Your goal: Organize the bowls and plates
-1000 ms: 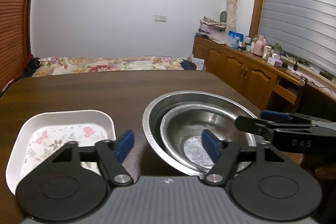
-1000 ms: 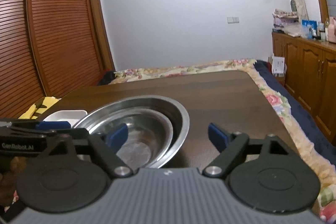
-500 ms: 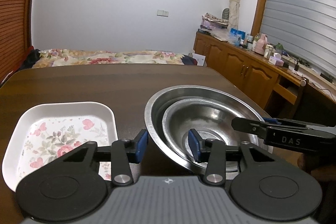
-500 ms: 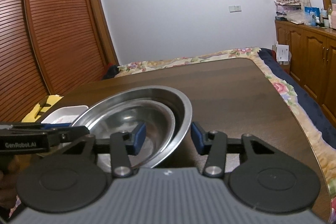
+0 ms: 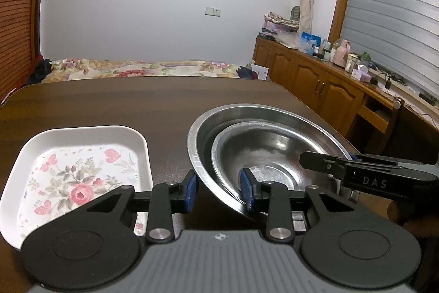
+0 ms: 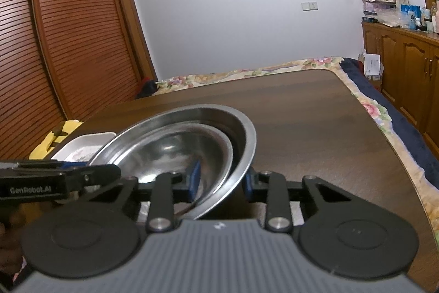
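Left wrist view shows the brown table with a big metal bowl near its right edge, a small metal bowl sitting inside. Both claws pinch the stacked rims: left gripper, right gripper. A flowered white tray lies beside the bowls, toward the left edge.

A plain white wall backs a bed with a floral bedspread. Louvred wooden wardrobe doors stand left; wooden cabinets and a grey roller blind line the right.

You could read "DAS" on the right gripper at four o'clock in your left wrist view. "GenRobot.AI" stood on the left gripper at eight o'clock in your right wrist view.
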The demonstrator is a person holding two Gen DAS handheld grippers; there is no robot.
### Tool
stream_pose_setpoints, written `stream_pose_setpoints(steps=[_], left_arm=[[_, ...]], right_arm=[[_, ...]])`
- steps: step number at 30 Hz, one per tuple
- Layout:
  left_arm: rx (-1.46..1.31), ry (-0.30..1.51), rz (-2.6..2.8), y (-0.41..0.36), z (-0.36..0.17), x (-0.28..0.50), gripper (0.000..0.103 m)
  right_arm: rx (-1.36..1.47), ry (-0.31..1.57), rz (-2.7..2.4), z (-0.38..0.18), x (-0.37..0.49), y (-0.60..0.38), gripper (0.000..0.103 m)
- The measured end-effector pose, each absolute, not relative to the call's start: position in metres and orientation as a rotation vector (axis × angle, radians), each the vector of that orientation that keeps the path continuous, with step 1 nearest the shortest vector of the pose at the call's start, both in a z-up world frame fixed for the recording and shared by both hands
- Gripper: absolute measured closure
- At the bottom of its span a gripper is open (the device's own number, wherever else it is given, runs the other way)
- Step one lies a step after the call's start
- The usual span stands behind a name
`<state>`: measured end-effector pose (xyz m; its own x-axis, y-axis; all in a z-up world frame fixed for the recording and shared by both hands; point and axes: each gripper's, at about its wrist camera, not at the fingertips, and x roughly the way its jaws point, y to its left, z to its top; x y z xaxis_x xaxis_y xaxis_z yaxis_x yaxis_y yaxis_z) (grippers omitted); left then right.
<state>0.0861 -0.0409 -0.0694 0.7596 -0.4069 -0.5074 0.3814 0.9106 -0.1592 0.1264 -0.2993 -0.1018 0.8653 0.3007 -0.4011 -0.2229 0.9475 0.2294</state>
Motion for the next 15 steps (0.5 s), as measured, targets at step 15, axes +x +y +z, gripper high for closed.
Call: stream_pose_setpoints(steps=[15], left_arm=[[-0.040,0.565,-0.419,-0.0406,-0.0656,0.0857,0.071]], right_arm=[[0.212,0.447,0.284,-0.1020,0.1273,-0.3027,0.077]])
